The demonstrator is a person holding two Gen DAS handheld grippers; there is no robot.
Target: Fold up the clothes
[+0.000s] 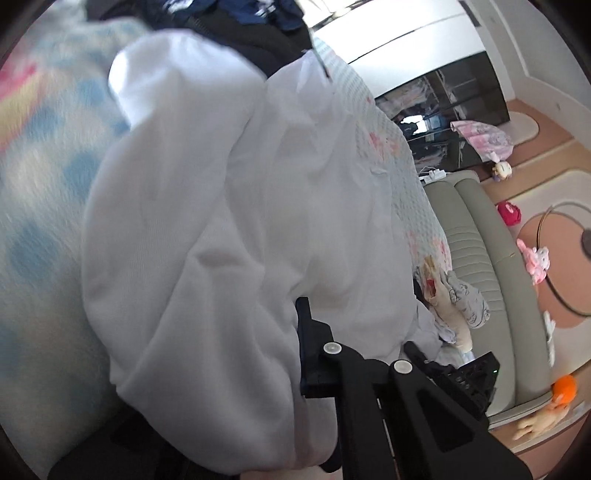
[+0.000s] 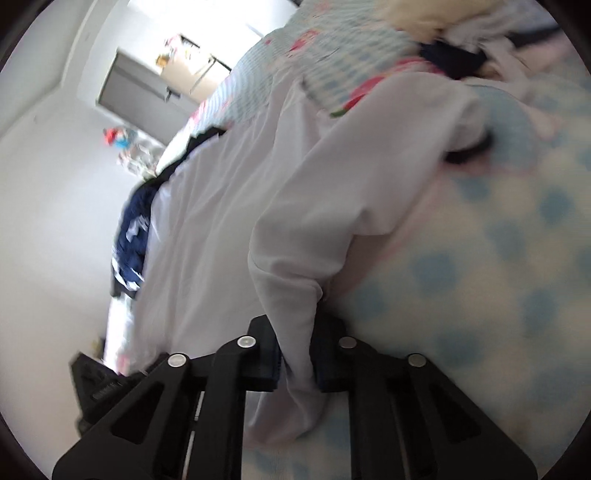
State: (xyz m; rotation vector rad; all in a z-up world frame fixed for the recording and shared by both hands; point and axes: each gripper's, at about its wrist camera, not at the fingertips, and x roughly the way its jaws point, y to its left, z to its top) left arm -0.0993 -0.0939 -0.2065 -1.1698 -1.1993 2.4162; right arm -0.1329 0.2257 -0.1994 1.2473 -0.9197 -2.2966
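Your right gripper [image 2: 295,354] has its jaws closed on a bunched edge of the white garment [image 2: 229,229], which runs from the jaws up across the blue-dotted blanket [image 2: 498,258] on the bed. Your left gripper [image 1: 354,354] is half buried under the same white garment [image 1: 229,206]; only one finger [image 1: 308,332] shows, so you cannot tell from either view how far those jaws stand open or whether they hold cloth. The garment lies rumpled, draped in loose ridges, with no flat squared fold visible. A heap of dark clothes [image 1: 258,22] sits beyond it. Judging by this, the folding is partway at best: this piece needs flattening and creasing, and the heap remains unfolded.
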